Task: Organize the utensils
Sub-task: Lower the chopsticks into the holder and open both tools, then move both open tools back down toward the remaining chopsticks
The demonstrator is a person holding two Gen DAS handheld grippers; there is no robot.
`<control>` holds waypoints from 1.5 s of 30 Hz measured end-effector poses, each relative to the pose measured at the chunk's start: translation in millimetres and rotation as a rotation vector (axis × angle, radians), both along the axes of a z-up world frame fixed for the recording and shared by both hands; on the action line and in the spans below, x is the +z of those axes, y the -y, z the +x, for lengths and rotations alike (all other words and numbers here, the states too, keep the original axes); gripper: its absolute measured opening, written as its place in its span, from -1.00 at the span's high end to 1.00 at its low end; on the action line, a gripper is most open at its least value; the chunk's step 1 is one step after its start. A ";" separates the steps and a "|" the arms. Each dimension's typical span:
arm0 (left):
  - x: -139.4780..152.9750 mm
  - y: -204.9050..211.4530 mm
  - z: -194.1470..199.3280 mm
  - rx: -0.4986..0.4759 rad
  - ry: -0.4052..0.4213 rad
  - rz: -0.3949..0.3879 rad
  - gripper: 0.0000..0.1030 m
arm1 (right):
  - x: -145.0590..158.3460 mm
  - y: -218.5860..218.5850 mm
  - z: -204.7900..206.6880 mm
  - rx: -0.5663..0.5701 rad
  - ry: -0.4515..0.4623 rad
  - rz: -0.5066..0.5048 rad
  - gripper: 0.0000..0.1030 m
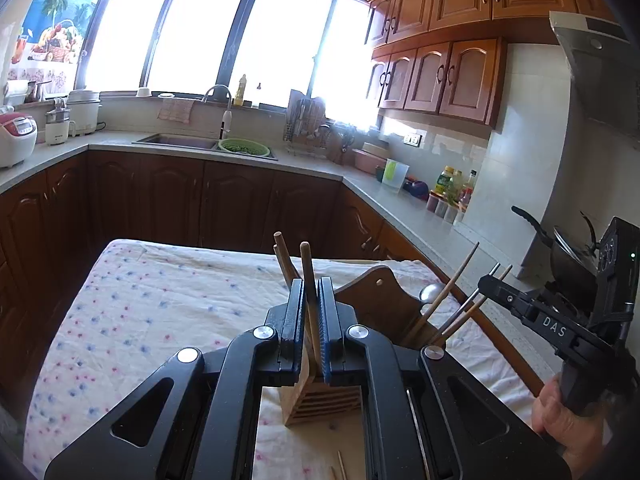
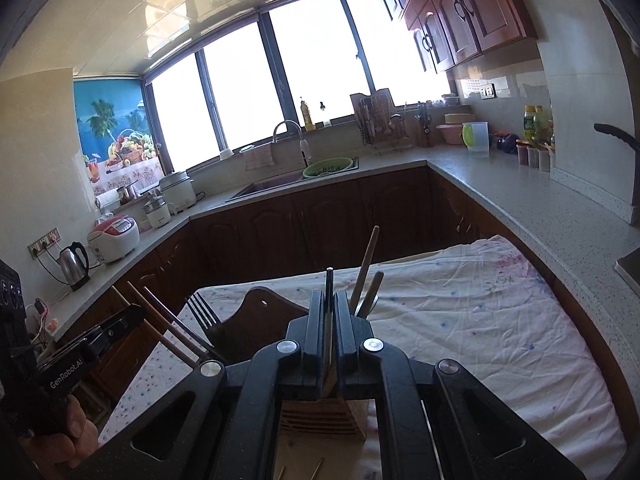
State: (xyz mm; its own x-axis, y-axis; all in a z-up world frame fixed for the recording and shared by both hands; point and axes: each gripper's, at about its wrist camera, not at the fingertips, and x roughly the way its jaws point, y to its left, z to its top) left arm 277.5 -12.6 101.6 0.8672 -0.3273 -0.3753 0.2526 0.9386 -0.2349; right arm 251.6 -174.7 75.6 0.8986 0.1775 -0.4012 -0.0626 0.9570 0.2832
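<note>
Two grippers: both were in play over the wooden utensil holder [image 1: 320, 400], each clamped on a thin utensil.
Left gripper [image 1: 311, 312]: its jaws were closed on a wooden chopstick [image 1: 308, 276] that rose tilted from between the pads, its lower end down by the holder's slotted front.
Right gripper [image 2: 330, 320]: its jaws were pressed together on a dark slim handle [image 2: 329, 280] standing nearly upright, directly above the holder [image 2: 324, 420].
Right hand [image 1: 568, 420]: seen from the left wrist camera, to the right of the holder, wrapped round its gripper's grip.
Left hand [image 2: 60, 436]: seen from the right wrist camera, left of the holder, gripping its tool.
Holder's contents: more chopsticks [image 1: 452, 300] and a spoon [image 1: 430, 292] leaned out of the compartment on its right side in the left view; a fork [image 2: 204, 312] stood in it in the right view.
Holder's back: a dark wooden board with a hanging hole [image 1: 380, 292] rose behind the compartments.
Loose sticks: a few lay on the cloth just in front of the holder [image 1: 340, 468].
Table [image 1: 140, 320]: the flowered cloth lay bare left of and beyond the holder, out to its far edge.
Right edge: the table edge ran close beside the holder, with the grey countertop [image 1: 400, 208] past it.
Far side: dark cabinet doors [image 1: 168, 200] stood beyond the table's far edge.
</note>
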 end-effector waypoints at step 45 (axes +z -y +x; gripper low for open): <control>-60.7 -40.7 -102.5 0.059 -0.190 -0.064 -0.49 | -56.4 32.3 -123.5 -0.071 -0.071 0.181 -0.91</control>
